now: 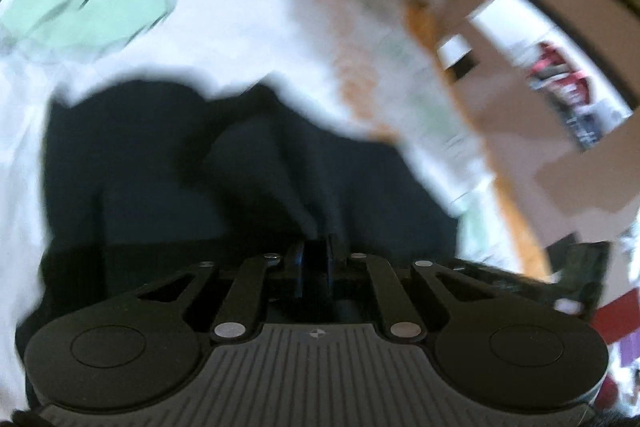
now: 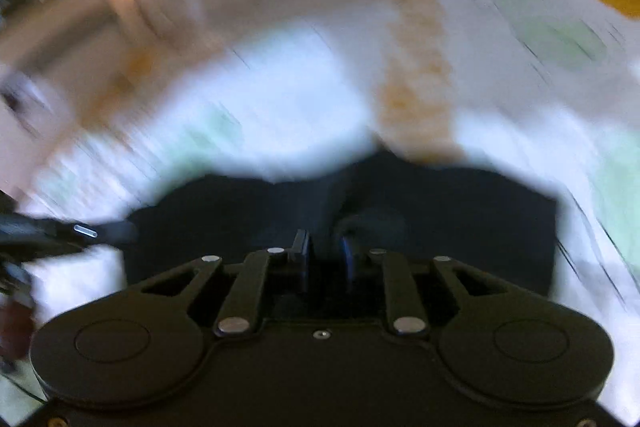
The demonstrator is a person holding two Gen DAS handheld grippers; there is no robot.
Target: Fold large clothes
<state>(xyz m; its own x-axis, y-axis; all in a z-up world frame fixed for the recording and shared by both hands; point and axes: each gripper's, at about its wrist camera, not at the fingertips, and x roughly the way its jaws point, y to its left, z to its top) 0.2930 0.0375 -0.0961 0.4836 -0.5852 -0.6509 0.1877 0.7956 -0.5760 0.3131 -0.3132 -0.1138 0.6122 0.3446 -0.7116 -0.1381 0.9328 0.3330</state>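
Both views are motion-blurred. A dark navy garment (image 1: 240,171) hangs bunched in front of my left gripper (image 1: 314,251), whose fingers are closed together on a fold of it. In the right wrist view the same dark garment (image 2: 440,211) spreads ahead of my right gripper (image 2: 324,247), whose fingers pinch a fold of the cloth. The garment lies over a white bedsheet with pale green patches (image 1: 92,7), which also shows in the right wrist view (image 2: 280,99).
An orange patterned strip (image 2: 416,87) runs across the sheet. A wooden bed edge (image 1: 516,211) lies to the right in the left wrist view, with room furniture and a window (image 1: 560,67) beyond. The other gripper's dark tip (image 2: 80,231) shows at the left.
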